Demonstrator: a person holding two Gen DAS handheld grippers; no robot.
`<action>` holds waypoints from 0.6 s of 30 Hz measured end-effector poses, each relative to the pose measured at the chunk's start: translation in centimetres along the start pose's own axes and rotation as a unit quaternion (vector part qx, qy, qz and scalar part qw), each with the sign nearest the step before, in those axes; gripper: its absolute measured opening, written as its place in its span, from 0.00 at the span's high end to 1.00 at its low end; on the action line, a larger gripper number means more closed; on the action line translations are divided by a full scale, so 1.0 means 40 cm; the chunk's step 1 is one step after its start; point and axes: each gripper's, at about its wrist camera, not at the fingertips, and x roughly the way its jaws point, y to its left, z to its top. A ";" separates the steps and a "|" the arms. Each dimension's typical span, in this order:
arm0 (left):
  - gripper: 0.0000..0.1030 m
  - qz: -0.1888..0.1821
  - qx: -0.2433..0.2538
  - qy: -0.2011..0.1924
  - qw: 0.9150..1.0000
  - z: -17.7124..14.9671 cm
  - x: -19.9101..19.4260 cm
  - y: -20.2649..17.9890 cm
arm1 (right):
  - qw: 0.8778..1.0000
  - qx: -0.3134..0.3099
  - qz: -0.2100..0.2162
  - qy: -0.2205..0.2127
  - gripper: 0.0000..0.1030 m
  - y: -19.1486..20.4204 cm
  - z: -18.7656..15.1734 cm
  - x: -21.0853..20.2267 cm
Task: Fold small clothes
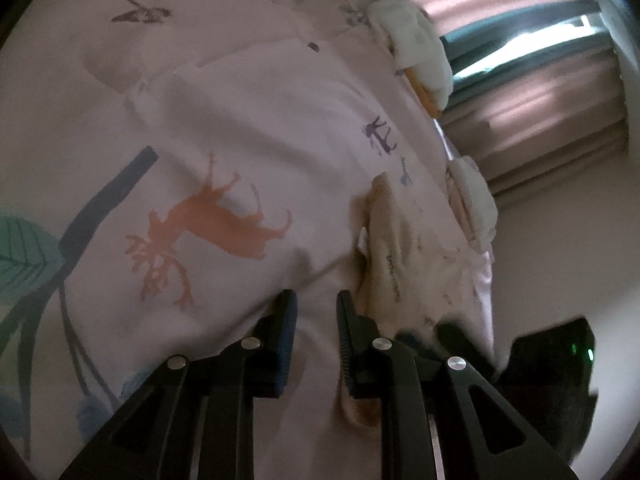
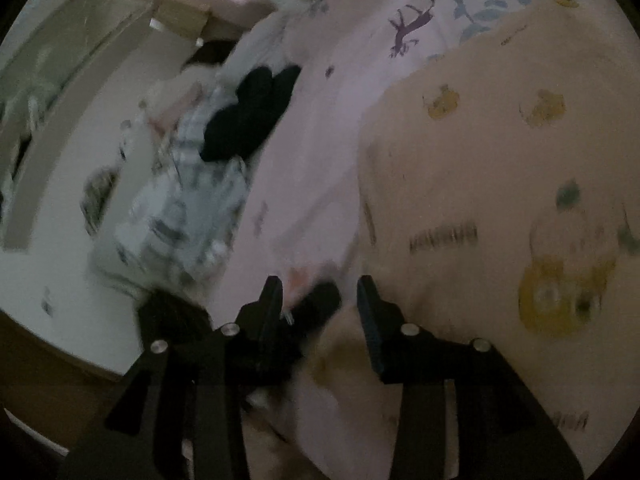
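A small cream garment (image 2: 480, 184) with yellow bear prints lies spread on the pink animal-print bedsheet (image 2: 320, 140). My right gripper (image 2: 320, 292) hangs at the garment's left edge, its jaws apart, and a cream fold (image 2: 340, 344) sits low between the fingers without being pressed. In the left wrist view the same garment (image 1: 400, 248) lies bunched just right of my left gripper (image 1: 316, 300). Its jaws stand a narrow gap apart, with only the bedsheet (image 1: 224, 92) showing between the tips. A dark blurred shape (image 2: 320, 300) between the right fingers looks like the other gripper.
A black garment (image 2: 252, 116) and a pale checked cloth (image 2: 188, 200) lie at the bed's left edge, with white floor (image 2: 60, 220) and a cardboard box (image 2: 80, 52) beyond. White fluffy items (image 1: 412, 44) line the far bed edge before pink curtains (image 1: 540, 92).
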 end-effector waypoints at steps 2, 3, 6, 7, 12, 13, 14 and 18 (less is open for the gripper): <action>0.82 0.004 0.007 -0.002 1.000 0.000 0.003 -0.002 | 0.999 -0.034 -0.017 0.009 0.63 -0.004 -0.046 0.010; 0.82 0.002 0.008 -0.002 1.000 0.002 0.004 -0.001 | 0.999 -0.043 -0.018 0.007 0.64 -0.012 -0.061 0.012; 0.82 -0.008 0.002 -0.001 1.000 0.006 0.007 0.006 | 0.998 -0.063 -0.016 -0.015 0.66 -0.022 -0.088 0.004; 0.82 -0.009 0.002 0.000 1.000 0.007 0.008 0.007 | 0.998 -0.061 -0.016 -0.015 0.66 -0.027 -0.088 0.003; 0.82 -0.010 0.010 -0.003 1.000 0.005 0.007 0.006 | 0.996 -0.076 -0.040 -0.010 0.65 -0.008 -0.100 -0.013; 0.82 -0.009 0.011 -0.003 1.000 0.005 0.007 0.007 | 0.995 -0.086 -0.046 -0.007 0.64 -0.001 -0.108 -0.021; 0.82 -0.008 0.012 -0.003 1.000 0.005 0.007 0.005 | 0.994 -0.093 -0.052 -0.002 0.62 0.007 -0.116 -0.031; 0.70 -0.014 0.022 0.003 1.000 0.006 0.009 -0.006 | 0.992 -0.103 -0.067 0.004 0.50 0.008 -0.122 -0.094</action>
